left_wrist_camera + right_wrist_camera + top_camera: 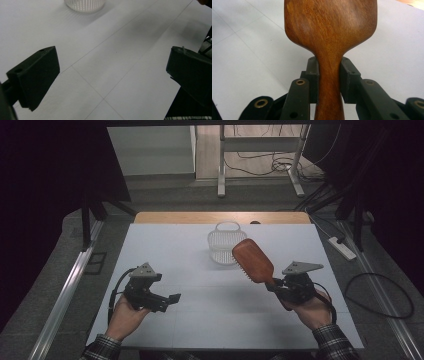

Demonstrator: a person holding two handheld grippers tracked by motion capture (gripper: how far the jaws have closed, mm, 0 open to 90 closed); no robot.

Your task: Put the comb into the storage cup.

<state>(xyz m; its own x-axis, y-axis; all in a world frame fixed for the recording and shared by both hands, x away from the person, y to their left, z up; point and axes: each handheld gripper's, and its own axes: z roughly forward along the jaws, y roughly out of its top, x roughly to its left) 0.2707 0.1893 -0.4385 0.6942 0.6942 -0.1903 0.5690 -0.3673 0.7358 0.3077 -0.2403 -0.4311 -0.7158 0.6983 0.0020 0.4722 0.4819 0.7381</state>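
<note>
- Hairbrush [253, 260] of brown wood sits clamped by its handle between the jaws of the right gripper [276, 285], paddle head raised and tilted up ahead of the jaws, above the white table [200, 320].
- Left gripper [172, 298] hovers low over the table, jaws spread wide, holding nothing.
- White slatted basket [223, 245] stands beyond both grippers, just past the brush head.

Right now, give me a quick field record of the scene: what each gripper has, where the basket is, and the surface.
right gripper: shut on the handle of the wooden hairbrush, paddle head raised off the table, pointing up and toward the basket
left gripper: open, nothing between its jaws, low over the table
white slotted basket: upright, far centre of table, apart from the brush
table: white
</note>
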